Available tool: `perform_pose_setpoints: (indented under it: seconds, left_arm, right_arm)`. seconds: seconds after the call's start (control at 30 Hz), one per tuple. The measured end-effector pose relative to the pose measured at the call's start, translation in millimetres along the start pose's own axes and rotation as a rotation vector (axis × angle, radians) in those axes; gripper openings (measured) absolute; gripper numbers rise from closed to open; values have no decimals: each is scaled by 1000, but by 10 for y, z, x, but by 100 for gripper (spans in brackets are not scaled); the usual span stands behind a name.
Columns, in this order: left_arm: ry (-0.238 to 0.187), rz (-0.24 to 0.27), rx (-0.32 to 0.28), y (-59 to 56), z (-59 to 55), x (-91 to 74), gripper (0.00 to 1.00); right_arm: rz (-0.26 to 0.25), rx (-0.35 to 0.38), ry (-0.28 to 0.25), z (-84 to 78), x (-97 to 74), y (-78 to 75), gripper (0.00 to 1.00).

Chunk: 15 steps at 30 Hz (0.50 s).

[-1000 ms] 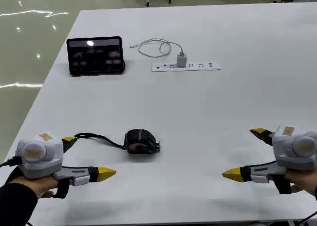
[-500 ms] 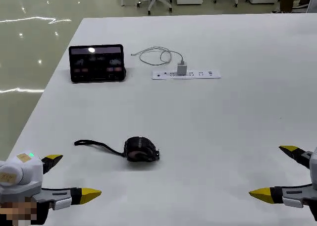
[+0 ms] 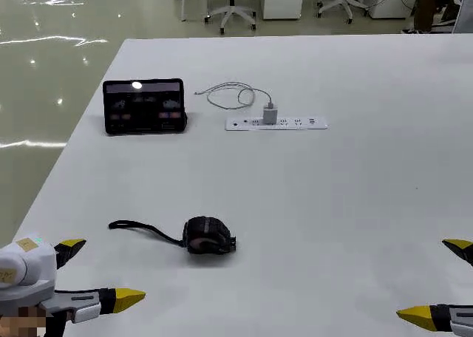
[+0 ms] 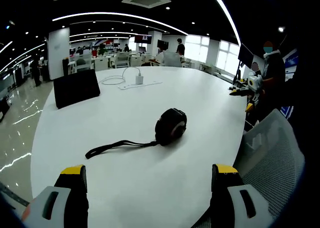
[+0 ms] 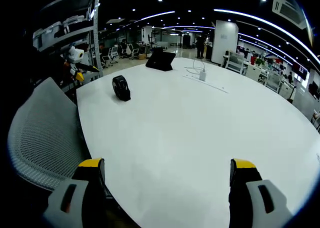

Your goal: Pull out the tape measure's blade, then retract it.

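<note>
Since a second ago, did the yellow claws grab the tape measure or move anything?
Nothing was grabbed. Both grippers drew back toward the person and apart: the left gripper a little, the right gripper farther to the right. Their jaws are open as before. The tape measure, its strap, the tablet and the power strip stayed put; the whole picture slid because the camera tilted.

In the head view the right gripper [image 3: 436, 280] is cut off by the bottom right corner; I get its two yellow tips and almost none of its body. The left gripper [image 3: 102, 270] loses its handle past the bottom edge. The tape [image 3: 208, 235] lies toward the tabletop's [image 3: 355, 174] front left corner, its blade tip too small to make out. The tablet [image 3: 143, 106] by the left edge has a screen I cannot read. The tabletop runs off the picture's right side.
</note>
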State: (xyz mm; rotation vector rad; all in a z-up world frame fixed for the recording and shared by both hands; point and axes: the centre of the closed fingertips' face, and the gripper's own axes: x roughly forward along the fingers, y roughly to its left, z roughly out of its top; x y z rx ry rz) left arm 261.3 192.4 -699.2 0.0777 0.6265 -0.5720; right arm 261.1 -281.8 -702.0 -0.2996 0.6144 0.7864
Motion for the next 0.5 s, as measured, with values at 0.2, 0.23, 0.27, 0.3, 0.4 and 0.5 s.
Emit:
perform_pose_setpoints:
  seconds: [0.2,0.23,0.27,0.3,0.4,0.5]
  left_arm:
    - [2,-1,0,5,-16,28,100]
    - [0,-6,-2,-5,-7,24,100]
    - [-1,-7,-3,-9,-2,20,100]
    - [0,-4,1,-7,4,12,100]
    - [-5,-7,-3,-13,15,-4,100]
    - [-2,-4,-1,3,4,-13,100]
  right_arm:
    - [-1,4,-8,13,25,1,100]
    - [-1,5,-10,11,26,-2,100]
    - [-1,9,-9,3,27,-5,100]
    - [-1,8,-8,-6,28,-8,100]
    - [-2,14,-10,-20,31,-11,100]
    - [0,8,-6,-35,32,-3,100]
